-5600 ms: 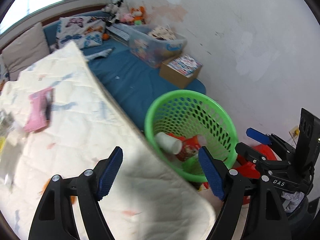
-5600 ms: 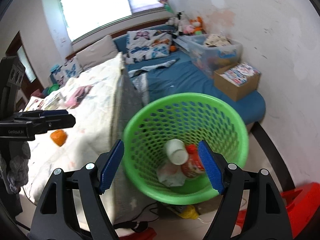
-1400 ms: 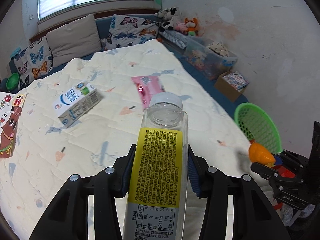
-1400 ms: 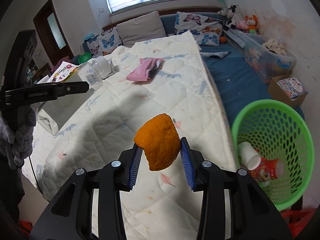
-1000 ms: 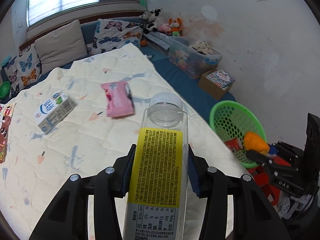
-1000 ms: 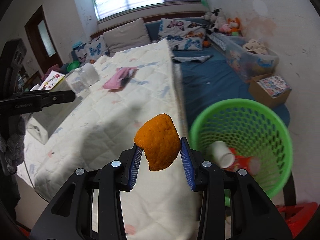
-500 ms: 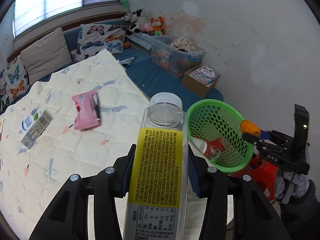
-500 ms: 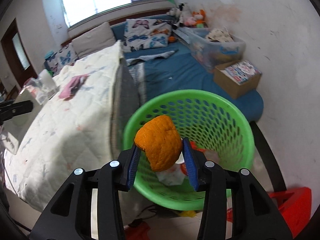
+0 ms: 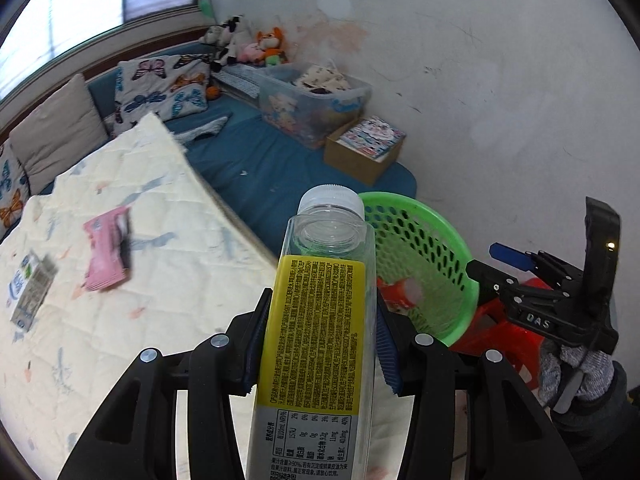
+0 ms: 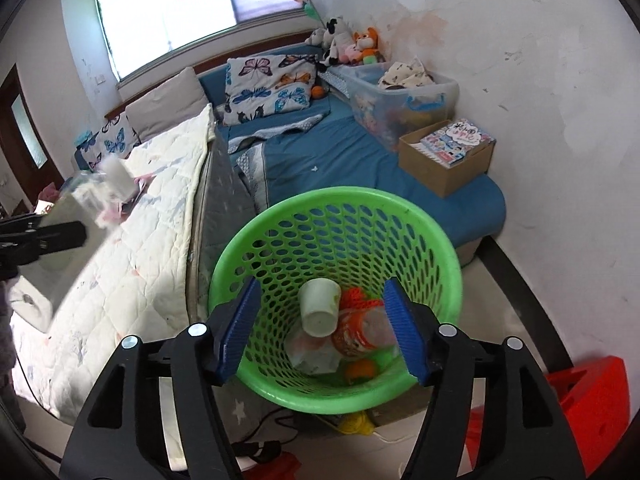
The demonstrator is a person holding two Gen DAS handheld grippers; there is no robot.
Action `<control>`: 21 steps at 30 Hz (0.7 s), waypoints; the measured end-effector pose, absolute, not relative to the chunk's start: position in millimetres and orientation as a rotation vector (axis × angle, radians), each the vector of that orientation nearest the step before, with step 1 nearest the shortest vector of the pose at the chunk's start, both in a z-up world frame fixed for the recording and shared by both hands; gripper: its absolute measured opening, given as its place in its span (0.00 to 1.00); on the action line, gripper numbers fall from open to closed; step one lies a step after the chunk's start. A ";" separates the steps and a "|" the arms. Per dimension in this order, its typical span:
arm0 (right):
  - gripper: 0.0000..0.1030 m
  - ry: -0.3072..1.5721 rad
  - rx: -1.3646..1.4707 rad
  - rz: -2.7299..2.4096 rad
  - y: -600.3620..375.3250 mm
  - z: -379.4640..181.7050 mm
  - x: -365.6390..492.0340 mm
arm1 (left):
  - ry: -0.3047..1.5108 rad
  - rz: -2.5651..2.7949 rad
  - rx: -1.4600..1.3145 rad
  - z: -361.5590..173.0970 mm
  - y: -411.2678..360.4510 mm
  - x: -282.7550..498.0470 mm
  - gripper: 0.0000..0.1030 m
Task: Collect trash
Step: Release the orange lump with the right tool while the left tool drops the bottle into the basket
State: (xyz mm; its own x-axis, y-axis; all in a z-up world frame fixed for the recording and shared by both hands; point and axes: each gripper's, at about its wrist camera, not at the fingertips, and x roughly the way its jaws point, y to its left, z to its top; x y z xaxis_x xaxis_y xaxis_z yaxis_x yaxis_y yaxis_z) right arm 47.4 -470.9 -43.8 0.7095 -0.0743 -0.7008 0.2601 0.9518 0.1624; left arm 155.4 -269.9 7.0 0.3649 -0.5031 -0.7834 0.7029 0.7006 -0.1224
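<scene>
Above the green basket (image 10: pixel 336 208), the right gripper (image 10: pixel 322 330) is opening, empty; the left gripper (image 9: pixel 318 346) clamps a clear bottle (image 9: pixel 320 320).

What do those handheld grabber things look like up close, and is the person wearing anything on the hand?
Each tool is black plastic with two angled arms, silver screw heads and ribbed blue pads. From the left tool, the right tool shows side-on, with white "DAS" lettering on its body and a tall black upright part carrying a small lit dot. The hand gripping it wears a grey knitted glove and a dark sleeve.
</scene>
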 end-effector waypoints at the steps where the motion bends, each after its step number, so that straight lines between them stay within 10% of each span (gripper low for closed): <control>1: 0.67 0.753 0.259 -0.192 -472.5 -42.1 42.6 | 0.911 -0.792 0.252 5.6 -274.6 154.2 0.44; 21: 0.69 0.727 0.332 -0.227 -498.5 -50.8 4.7 | 1.015 -0.867 0.263 -38.6 -388.6 158.2 0.44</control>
State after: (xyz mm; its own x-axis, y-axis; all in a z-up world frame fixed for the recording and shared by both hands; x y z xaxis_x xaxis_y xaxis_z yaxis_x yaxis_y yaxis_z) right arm 4.6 -498.5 -50.8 0.7264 -0.0881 -0.6817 0.3161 0.9235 0.2174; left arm 158.2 -388.6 -38.6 0.2386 -0.5093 -0.8269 0.7372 0.6493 -0.1872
